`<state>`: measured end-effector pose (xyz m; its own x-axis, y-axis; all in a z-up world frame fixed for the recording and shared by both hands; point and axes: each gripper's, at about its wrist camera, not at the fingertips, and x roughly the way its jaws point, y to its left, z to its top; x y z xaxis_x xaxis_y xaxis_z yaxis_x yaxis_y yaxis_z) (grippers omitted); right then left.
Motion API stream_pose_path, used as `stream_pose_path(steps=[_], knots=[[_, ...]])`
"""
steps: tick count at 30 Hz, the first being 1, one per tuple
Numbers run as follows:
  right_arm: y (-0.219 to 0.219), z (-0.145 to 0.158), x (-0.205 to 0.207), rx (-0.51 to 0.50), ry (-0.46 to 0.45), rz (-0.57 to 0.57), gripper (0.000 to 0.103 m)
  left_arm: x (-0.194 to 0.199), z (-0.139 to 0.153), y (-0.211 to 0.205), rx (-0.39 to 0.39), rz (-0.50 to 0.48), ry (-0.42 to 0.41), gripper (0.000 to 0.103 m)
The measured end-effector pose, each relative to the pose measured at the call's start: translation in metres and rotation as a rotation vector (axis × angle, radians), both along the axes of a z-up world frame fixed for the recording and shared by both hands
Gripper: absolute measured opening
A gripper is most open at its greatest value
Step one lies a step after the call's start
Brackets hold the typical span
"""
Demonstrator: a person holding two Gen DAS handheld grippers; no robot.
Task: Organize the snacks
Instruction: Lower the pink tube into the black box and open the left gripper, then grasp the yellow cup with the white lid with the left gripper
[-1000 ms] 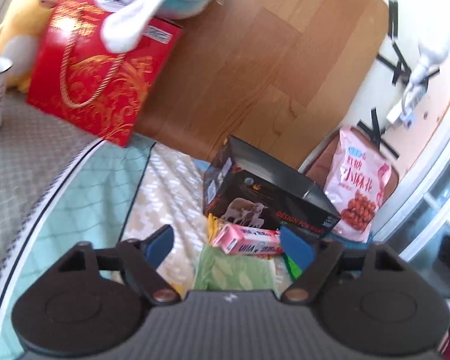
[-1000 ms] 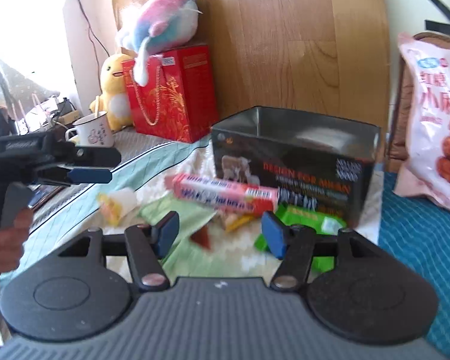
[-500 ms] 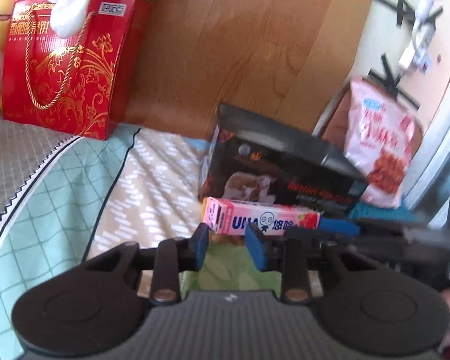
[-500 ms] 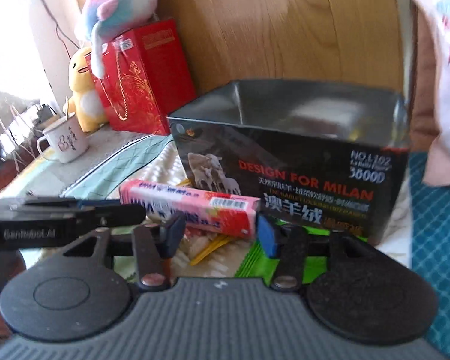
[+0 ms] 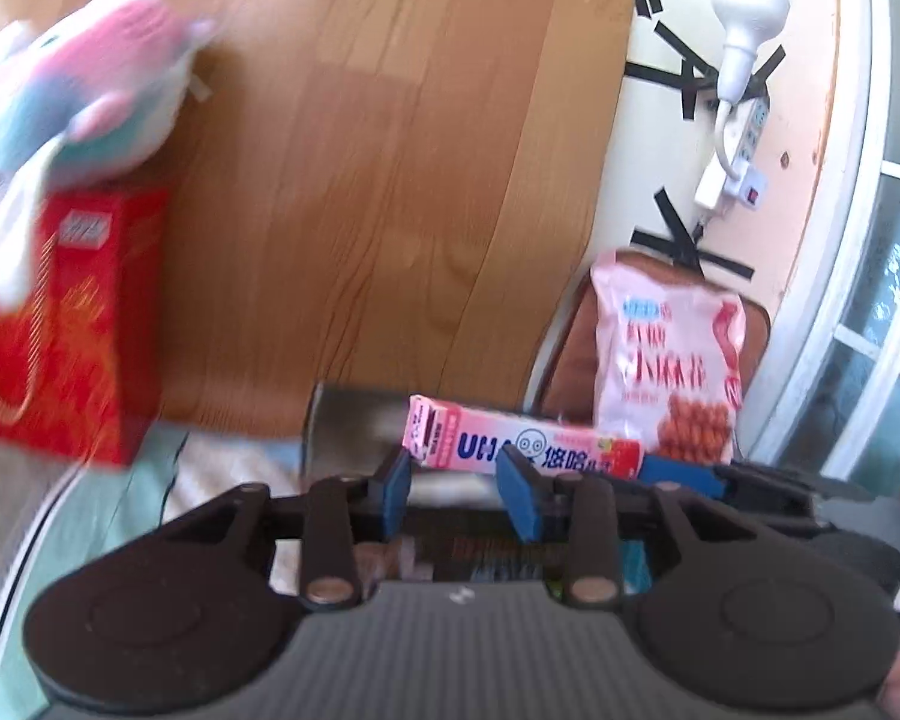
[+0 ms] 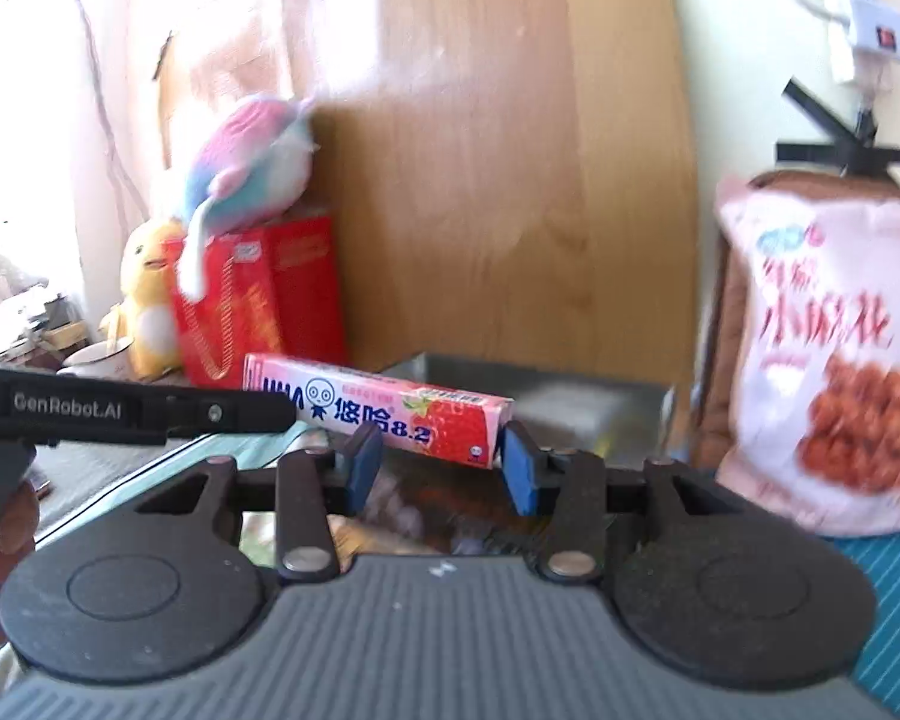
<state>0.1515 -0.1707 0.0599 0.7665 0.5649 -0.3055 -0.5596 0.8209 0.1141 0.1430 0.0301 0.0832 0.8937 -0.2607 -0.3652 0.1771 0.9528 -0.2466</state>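
Observation:
A long pink candy box [image 5: 522,444] is held in the air, lengthwise between both grippers, above the open dark tin box [image 5: 354,420]. My left gripper [image 5: 456,489] is closed on the box's left part; its fingers [image 5: 397,480] press it front and back. My right gripper [image 6: 441,462] grips the right end of the candy box [image 6: 378,414], with the tin box [image 6: 534,387] just behind. Each gripper shows in the other's view.
A big pink snack bag [image 6: 834,348] leans against a brown cushion at the right. A red gift bag [image 5: 60,324] with a plush whale [image 5: 84,96] on it stands at the left. A yellow plush duck [image 6: 147,294] and a mug [image 6: 99,360] are farther left. A wooden board is behind.
Both grippers closed on the pink candy box, which lay in front of the tin box, and lifted it up level with the tin's rim.

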Motion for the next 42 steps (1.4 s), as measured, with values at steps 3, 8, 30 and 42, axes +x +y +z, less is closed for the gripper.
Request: stream_pose_path(steps=[3,8,30,42], knots=[[0.001,-0.002,0.031,0.007,0.022,-0.04,0.051,0.031,-0.004,-0.006,-0.002,0.009,-0.007,0.041],[-0.009,-0.014,0.049,0.021,0.07,-0.114,0.061,0.034,-0.015,-0.005,-0.005,0.028,0.018,0.051],[-0.043,-0.066,-0.084,0.177,0.21,0.011,0.09,-0.129,-0.073,0.056,-0.021,0.206,0.057,0.07],[0.012,-0.052,-0.091,0.058,0.231,0.21,0.067,-0.15,-0.066,0.103,-0.131,0.326,-0.001,0.07]])
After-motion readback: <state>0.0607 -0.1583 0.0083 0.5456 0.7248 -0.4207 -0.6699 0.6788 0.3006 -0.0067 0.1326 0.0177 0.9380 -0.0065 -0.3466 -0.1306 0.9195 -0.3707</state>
